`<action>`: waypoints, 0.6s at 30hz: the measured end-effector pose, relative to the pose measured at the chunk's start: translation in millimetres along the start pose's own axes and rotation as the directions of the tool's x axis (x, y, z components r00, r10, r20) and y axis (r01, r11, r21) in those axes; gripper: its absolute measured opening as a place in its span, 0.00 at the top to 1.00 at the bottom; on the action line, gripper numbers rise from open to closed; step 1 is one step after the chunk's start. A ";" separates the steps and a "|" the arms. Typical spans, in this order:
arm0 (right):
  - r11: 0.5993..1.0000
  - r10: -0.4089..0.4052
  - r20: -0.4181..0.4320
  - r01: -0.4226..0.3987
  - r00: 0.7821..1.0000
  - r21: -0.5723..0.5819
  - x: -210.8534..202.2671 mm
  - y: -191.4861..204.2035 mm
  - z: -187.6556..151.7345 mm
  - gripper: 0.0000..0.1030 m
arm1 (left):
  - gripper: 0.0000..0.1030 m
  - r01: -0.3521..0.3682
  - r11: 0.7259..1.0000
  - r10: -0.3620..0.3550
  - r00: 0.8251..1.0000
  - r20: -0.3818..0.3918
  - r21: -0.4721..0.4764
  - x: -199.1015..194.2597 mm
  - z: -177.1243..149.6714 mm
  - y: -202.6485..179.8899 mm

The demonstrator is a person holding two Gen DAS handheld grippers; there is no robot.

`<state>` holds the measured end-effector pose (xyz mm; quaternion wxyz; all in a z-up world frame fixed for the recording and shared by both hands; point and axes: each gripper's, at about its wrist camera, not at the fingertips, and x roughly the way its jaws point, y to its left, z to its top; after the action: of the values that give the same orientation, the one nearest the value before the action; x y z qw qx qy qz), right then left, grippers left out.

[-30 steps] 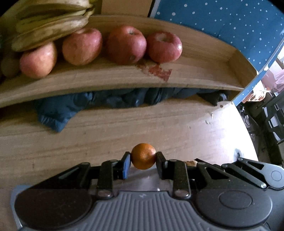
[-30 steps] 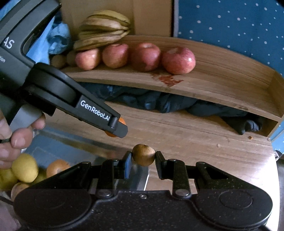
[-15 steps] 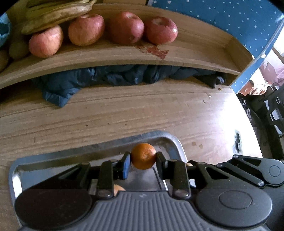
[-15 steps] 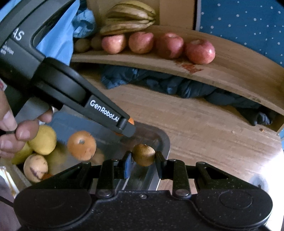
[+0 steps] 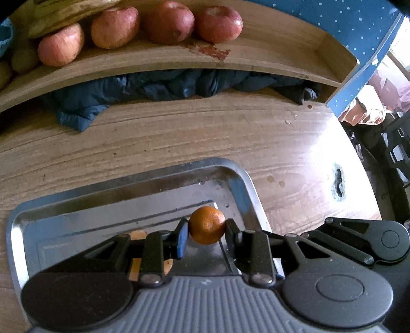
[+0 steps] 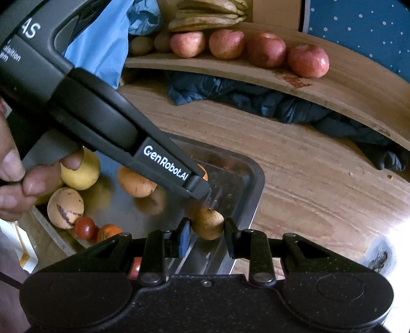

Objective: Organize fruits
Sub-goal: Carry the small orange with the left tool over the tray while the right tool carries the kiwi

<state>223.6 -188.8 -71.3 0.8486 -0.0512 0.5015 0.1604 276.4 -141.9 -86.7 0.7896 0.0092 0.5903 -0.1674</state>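
My left gripper (image 5: 207, 231) is shut on a small orange (image 5: 207, 225), held above the far right corner of a metal tray (image 5: 243, 194). In the right wrist view my right gripper (image 6: 207, 228) is shut on a small brown round fruit (image 6: 207, 223) over the same tray (image 6: 252, 189). The left gripper (image 6: 198, 181) reaches in from the upper left there, with the orange mostly hidden behind its finger. The tray holds an orange-brown fruit (image 6: 135, 183), a yellow fruit (image 6: 82, 171), a striped pale fruit (image 6: 65, 208), a tomato (image 6: 85, 227) and another small orange (image 6: 109, 231).
A wooden shelf (image 5: 256, 59) at the back carries several red apples (image 5: 217, 24), bananas (image 6: 207, 12) and small brown fruits (image 6: 141, 44). A dark blue cloth (image 5: 159, 89) is bundled under it. The wooden table (image 5: 179, 135) ends at the right. A person's hand (image 6: 18, 184) grips the left tool.
Both grippers have drawn back from the shelf, each still holding its fruit. The metal tray and the fruits in it have come into view beneath them.
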 end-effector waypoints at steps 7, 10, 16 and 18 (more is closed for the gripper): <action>1.000 0.017 -0.019 -0.017 1.000 -0.013 -0.7 2.6 -7.6 0.71 | 0.68 -0.007 1.000 0.007 1.000 -0.023 0.003 -0.1 -2.1 -3.5; 1.000 0.023 -0.025 -0.023 0.999 -0.020 -1.1 4.8 -9.2 0.71 | 0.67 -0.013 1.000 0.013 0.999 -0.035 -0.003 1.3 -4.3 -3.6; 0.999 0.029 -0.028 -0.030 0.999 -0.027 -1.4 5.7 -9.9 0.70 | 0.67 -0.023 1.000 0.022 0.999 -0.047 -0.015 1.8 -5.5 -1.7; 0.999 0.031 -0.029 -0.031 0.999 -0.028 -1.2 5.3 -9.5 0.71 | 0.67 -0.026 0.999 0.025 0.998 -0.051 -0.020 1.9 -6.2 -0.9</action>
<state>213.4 -186.4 -74.5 0.8379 -0.0579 0.5120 0.1800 270.9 -141.9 -90.2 0.7765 0.0128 0.6116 -0.1507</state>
